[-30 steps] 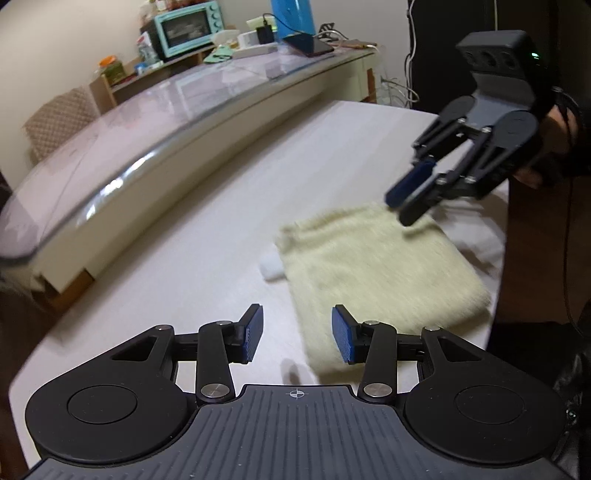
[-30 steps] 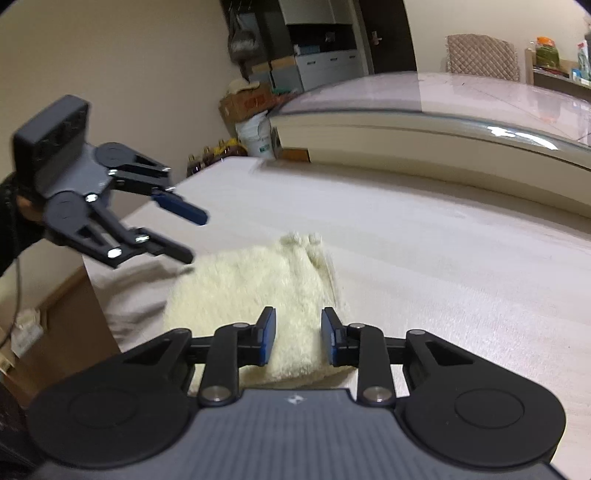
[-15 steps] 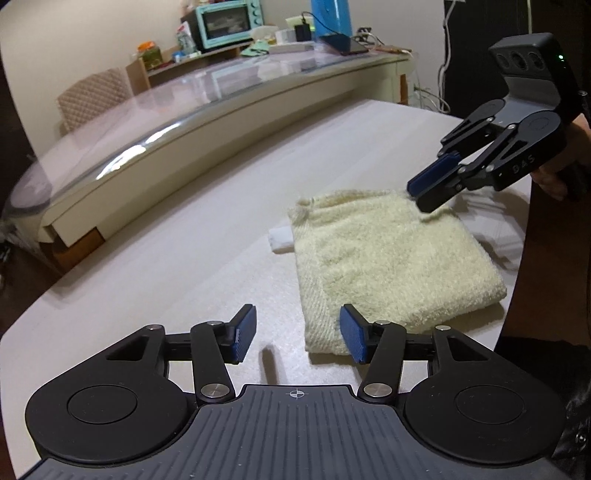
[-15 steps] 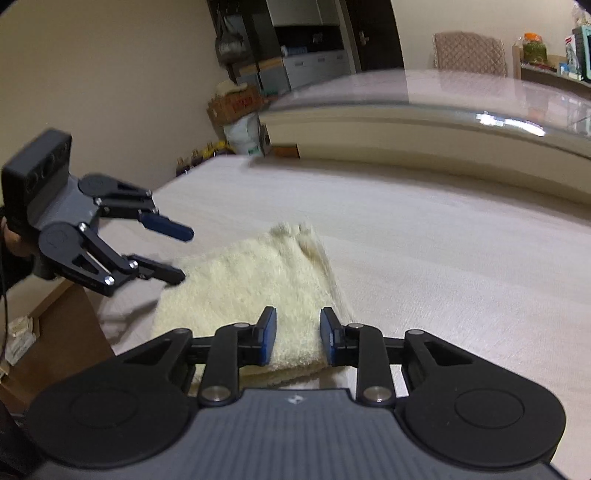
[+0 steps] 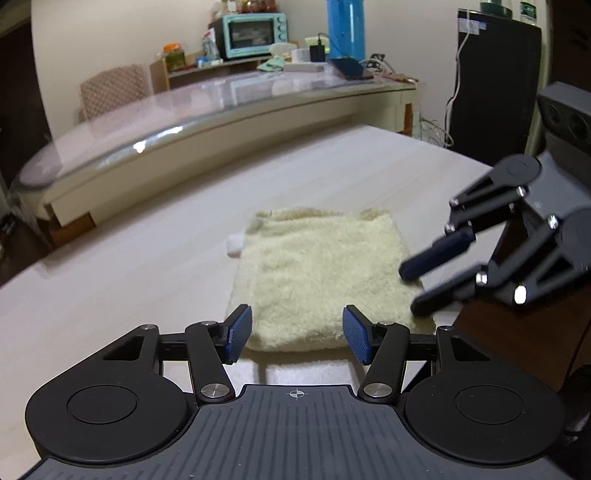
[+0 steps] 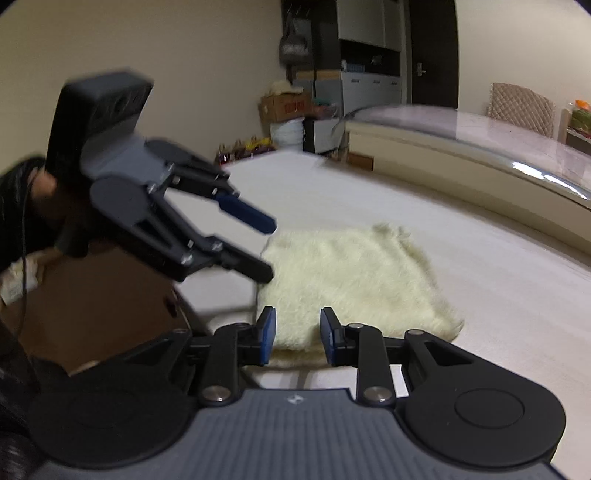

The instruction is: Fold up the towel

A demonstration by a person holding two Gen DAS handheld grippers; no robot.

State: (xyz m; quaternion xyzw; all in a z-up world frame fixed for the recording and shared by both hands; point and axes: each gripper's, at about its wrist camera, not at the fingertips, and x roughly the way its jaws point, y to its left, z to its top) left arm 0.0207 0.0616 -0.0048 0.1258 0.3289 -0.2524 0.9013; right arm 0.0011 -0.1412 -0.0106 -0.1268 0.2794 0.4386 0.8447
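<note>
A cream fluffy towel [image 5: 317, 273] lies folded flat on the pale table [image 5: 147, 266], near its edge; it also shows in the right wrist view [image 6: 351, 280]. My left gripper [image 5: 297, 339] is open and empty, just short of the towel's near edge; it also shows in the right wrist view [image 6: 267, 247], at the towel's left corner. My right gripper [image 6: 297, 339] is open and empty at the towel's near edge; it also shows in the left wrist view [image 5: 413, 291], at the towel's right corner.
A small white scrap [image 5: 234, 245] lies at the towel's far left corner. A curved glass-topped counter [image 5: 184, 125] runs behind the table. The table edge drops to the floor [image 6: 92, 310] beside the towel. A chair [image 5: 110, 92] and a shelf with an oven [image 5: 255, 33] stand beyond.
Both grippers have swung round and come down close to the towel's near edge. The left gripper's jaws have opened wider. The towel has not moved.
</note>
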